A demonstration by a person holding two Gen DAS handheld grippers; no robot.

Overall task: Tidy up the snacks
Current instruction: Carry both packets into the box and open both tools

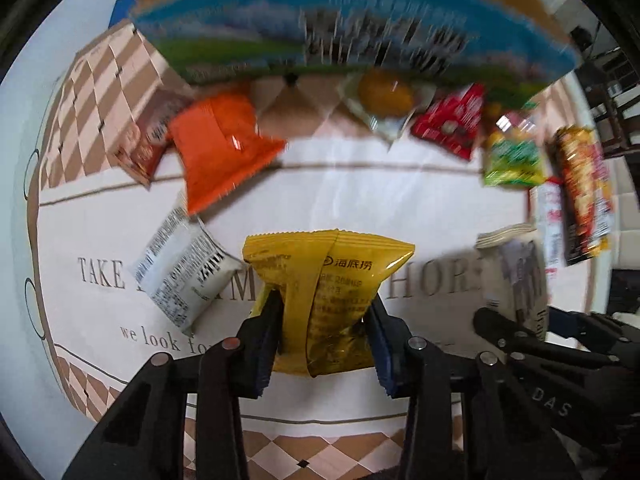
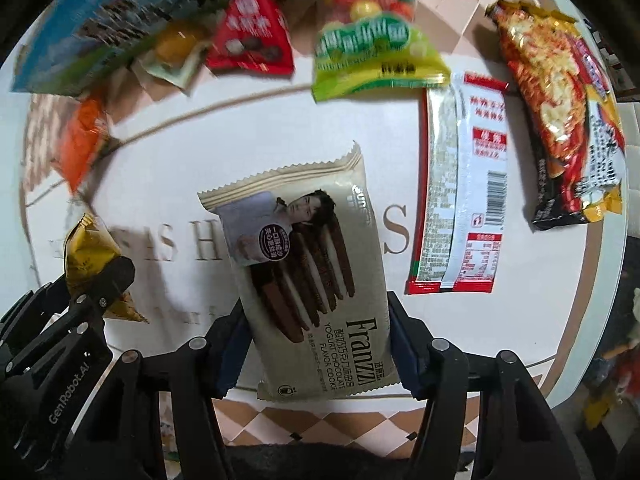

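While the left tongs (image 1: 324,340) pinch a yellow packet (image 1: 328,300) (creased), the right tongs (image 2: 316,344) pinch a cookie pack (image 2: 308,272)

- Cream cookie packet (image 2: 316,280) between the right gripper's jaws reads "Franzzi, YOGURT CHOCOLATE FLAVOR COOKIE".
- Tablecloth (image 1: 100,240) beyond shows "TAKE", "we look".
- Neighbouring gripper body (image 2: 60,380): "GenRobot.AI".

Both views are bright, with even indoor light and only soft shadows. The fisheye lens bends everything near the round black border. In the left wrist view the yellow packet (image 1: 328,300) is sharp, but the blue box (image 1: 352,28) above it is smeared by motion blur. In the right wrist view the cookie packet (image 2: 316,280) is clear; the packets above it are blurred, and the red packet (image 2: 254,32) shows some glare.
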